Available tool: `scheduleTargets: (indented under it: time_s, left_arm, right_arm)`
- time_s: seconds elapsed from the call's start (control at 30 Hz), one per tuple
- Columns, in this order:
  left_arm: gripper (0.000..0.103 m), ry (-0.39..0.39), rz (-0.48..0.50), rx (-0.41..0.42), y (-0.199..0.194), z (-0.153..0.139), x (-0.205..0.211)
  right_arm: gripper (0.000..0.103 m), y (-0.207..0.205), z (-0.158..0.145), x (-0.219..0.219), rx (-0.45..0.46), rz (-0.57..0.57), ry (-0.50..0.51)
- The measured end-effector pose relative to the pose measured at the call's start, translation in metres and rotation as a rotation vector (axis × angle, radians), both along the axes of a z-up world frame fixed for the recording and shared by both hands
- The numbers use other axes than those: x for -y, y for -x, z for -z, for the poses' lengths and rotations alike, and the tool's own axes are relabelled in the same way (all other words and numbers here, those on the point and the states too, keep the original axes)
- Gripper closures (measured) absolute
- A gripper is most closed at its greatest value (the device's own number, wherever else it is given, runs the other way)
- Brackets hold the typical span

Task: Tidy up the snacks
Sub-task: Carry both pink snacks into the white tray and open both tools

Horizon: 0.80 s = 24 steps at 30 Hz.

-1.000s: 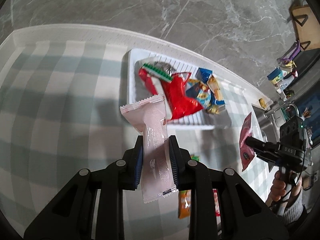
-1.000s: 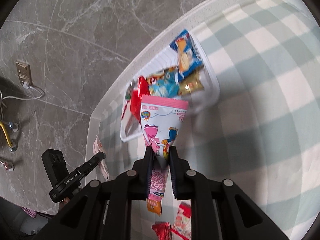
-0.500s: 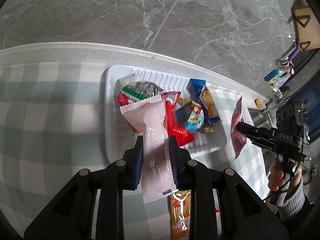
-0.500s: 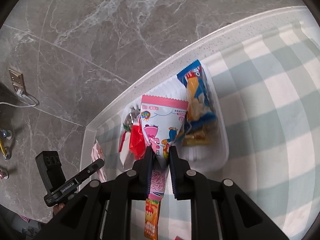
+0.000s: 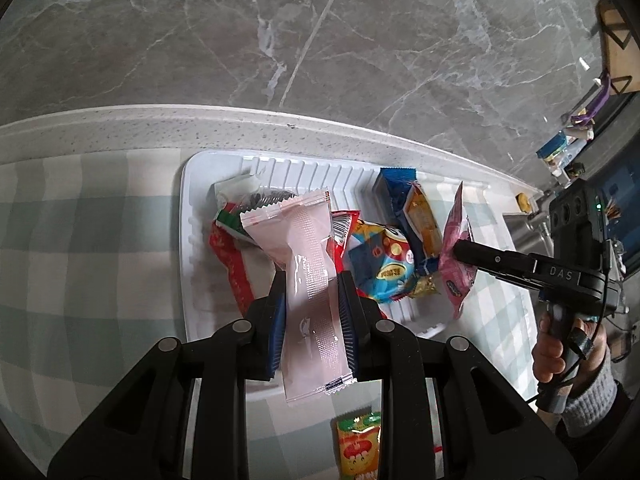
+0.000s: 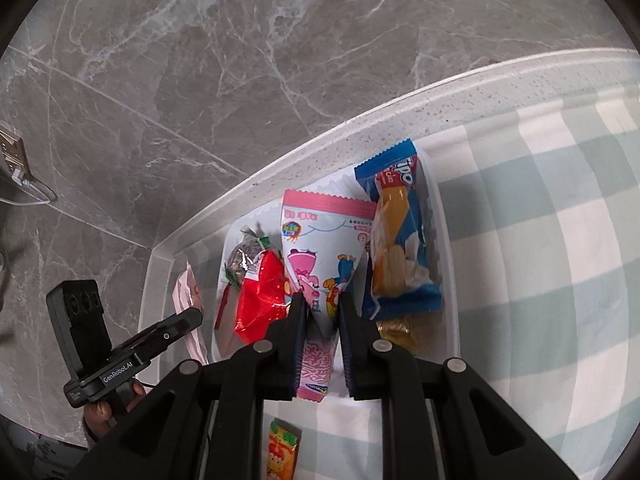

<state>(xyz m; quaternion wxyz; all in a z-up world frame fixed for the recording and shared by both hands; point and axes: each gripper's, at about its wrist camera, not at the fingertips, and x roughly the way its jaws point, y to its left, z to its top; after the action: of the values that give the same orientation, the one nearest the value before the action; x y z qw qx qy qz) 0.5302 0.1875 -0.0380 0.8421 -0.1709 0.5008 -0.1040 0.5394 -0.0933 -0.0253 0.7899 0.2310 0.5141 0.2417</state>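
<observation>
My left gripper (image 5: 312, 300) is shut on a pale pink snack packet (image 5: 308, 264), held upright over the near left part of the white ribbed tray (image 5: 188, 216). My right gripper (image 6: 323, 308) is shut on a pink cartoon-printed packet (image 6: 320, 248), hanging above the same tray (image 6: 448, 264). In the left wrist view the right gripper (image 5: 460, 250) shows at the tray's right end with its pink packet (image 5: 456, 256). The tray holds several snacks: a red foil pack (image 6: 256, 304), a blue and orange biscuit pack (image 6: 400, 248), a blue cartoon pack (image 5: 380, 260).
The tray sits on a green-and-white checked cloth (image 5: 80, 240) close to the table's white far edge (image 5: 160, 124); grey marble floor lies beyond. An orange-green candy packet (image 5: 358, 444) lies on the cloth near me. A person's hand (image 5: 556, 344) grips the right tool.
Both grippers have moved toward the tray with their packets; the tray has grown larger and now sits directly under them. Neither grip has altered.
</observation>
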Motion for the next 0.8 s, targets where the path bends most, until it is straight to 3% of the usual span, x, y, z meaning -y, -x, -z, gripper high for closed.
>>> scheduleTargets:
  time_s: [0.47,0.8]
  left_arm:
    - [0.079,-0.081,-0.005,-0.035,-0.024,0.026,0.016]
    - [0.078,-0.105,-0.015,-0.018,-0.022,0.022,0.018]
  right_arm:
    - [0.082,-0.021,0.011,-0.010,0.026,-0.012,0.105]
    - [0.074,-0.014,0.004,-0.007,0.060,-0.002,0.119]
